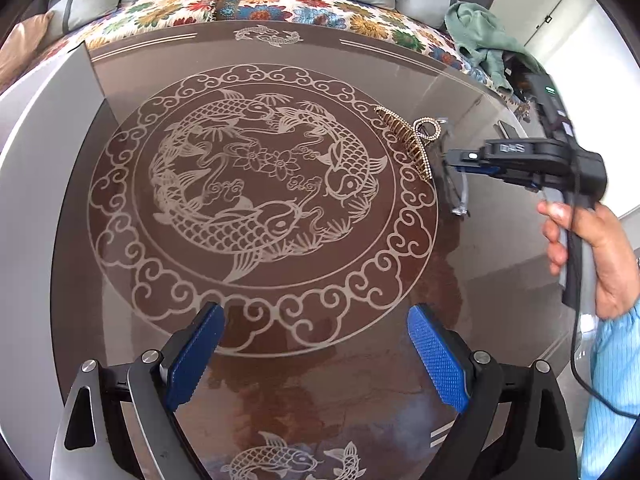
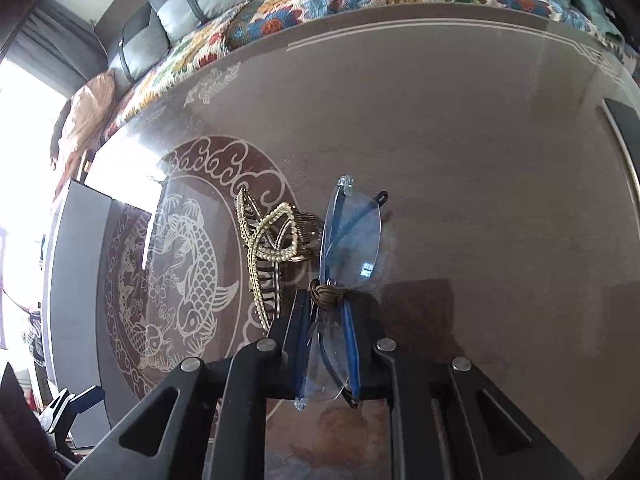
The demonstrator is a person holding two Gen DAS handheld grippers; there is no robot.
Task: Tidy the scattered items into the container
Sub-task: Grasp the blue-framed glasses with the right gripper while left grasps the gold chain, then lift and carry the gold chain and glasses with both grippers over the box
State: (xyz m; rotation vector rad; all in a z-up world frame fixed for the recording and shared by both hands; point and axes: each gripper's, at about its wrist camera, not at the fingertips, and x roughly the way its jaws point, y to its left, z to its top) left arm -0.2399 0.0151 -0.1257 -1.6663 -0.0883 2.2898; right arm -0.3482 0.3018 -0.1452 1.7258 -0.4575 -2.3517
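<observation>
Right wrist view: right gripper clamps rimless blue-armed folded glasses at the bridge, just beside gold pearl-edged hair claw on the brown fish-patterned glass table | left gripper gapes, holding nothing | step, as judged: glasses pickup; next needs carrying to the container | container unidentified, maybe grey box at left

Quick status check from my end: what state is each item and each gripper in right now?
Glasses: folded, clamped near the bridge by the right gripper.
Hair claw: lying on the table, beside the glasses, not held.
Right gripper: shut on the glasses.
Left gripper: open, holding nothing, above the table.
Green cloth: crumpled on the floral sofa cover.
Container: cannot tell which it is from these views.
</observation>
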